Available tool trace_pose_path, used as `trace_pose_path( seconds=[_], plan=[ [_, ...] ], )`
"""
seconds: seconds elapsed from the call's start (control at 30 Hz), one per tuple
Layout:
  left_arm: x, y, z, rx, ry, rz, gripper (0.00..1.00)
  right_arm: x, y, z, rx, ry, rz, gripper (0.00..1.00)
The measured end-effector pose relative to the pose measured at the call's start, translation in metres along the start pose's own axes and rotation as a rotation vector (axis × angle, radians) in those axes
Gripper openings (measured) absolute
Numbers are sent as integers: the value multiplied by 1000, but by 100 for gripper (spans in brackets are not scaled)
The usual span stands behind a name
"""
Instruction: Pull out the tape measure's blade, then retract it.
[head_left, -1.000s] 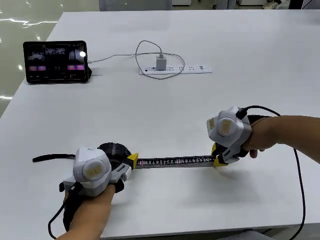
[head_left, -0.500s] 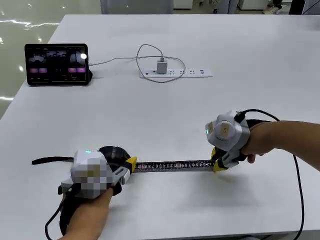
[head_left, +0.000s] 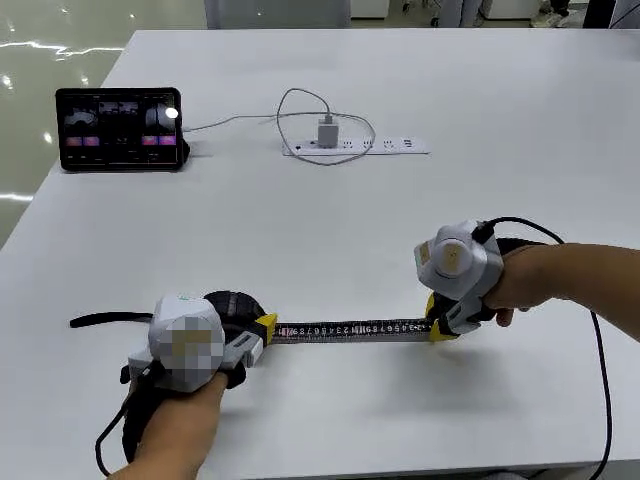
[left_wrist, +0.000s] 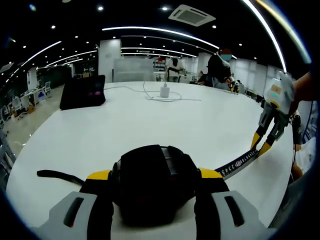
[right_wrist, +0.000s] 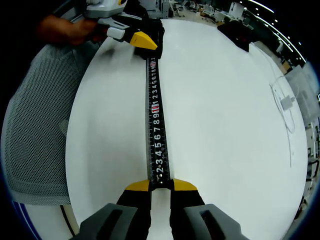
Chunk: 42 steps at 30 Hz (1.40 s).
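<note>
A black tape measure case (head_left: 232, 308) (left_wrist: 155, 177) rests on the white table, and my left gripper (head_left: 255, 338) (left_wrist: 156, 176) is shut on it with yellow-tipped jaws on both sides. Its numbered blade (head_left: 350, 328) (right_wrist: 156, 135) (left_wrist: 239, 162) lies flat across the table toward the right. My right gripper (head_left: 437, 328) (right_wrist: 161, 186) is shut on the blade's end, pinching it between yellow tips. The case's black wrist strap (head_left: 105, 320) trails off to the left.
A tablet (head_left: 120, 115) stands at the far left of the table (head_left: 400, 220). A white power strip (head_left: 360, 147) with a charger and looped cable (head_left: 322, 125) lies at the far middle. A black cable (head_left: 595, 330) runs from the right gripper along the arm.
The right gripper and the blade end sit slightly nearer the case than one second ago. Most of the shift comes from the head camera moving.
</note>
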<state>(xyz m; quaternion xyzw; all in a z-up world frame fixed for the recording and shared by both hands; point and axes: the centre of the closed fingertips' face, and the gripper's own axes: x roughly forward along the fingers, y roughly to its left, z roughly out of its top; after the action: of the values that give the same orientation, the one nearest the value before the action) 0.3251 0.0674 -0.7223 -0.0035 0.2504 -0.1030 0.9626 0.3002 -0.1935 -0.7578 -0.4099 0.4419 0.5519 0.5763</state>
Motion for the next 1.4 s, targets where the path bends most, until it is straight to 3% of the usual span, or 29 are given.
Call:
trace_pose_path(
  seconds=[0.3,0.47,0.63,0.8,0.87,0.93,1.4],
  plan=[
    [0,-1,1,2,-11,-5,62,1,1,3,-5,28,-11,10],
    [-1,-1,1,2,-11,-5,62,1,2,4,-58,13,-2,10],
    [-1,-1,1,1,-11,-5,62,2,2,6,-29,-3,-3,10],
    [-1,-1,1,1,-12,-5,62,2,1,8,-4,15,-12,10],
    [-1,0,1,1,-12,-4,62,3,2,9,-45,27,-9,10],
    [-1,-1,1,1,-12,-4,62,3,2,9,-41,28,-6,10],
    [0,0,1,1,-13,-4,62,4,3,16,-48,-17,-5,11]
  ],
)
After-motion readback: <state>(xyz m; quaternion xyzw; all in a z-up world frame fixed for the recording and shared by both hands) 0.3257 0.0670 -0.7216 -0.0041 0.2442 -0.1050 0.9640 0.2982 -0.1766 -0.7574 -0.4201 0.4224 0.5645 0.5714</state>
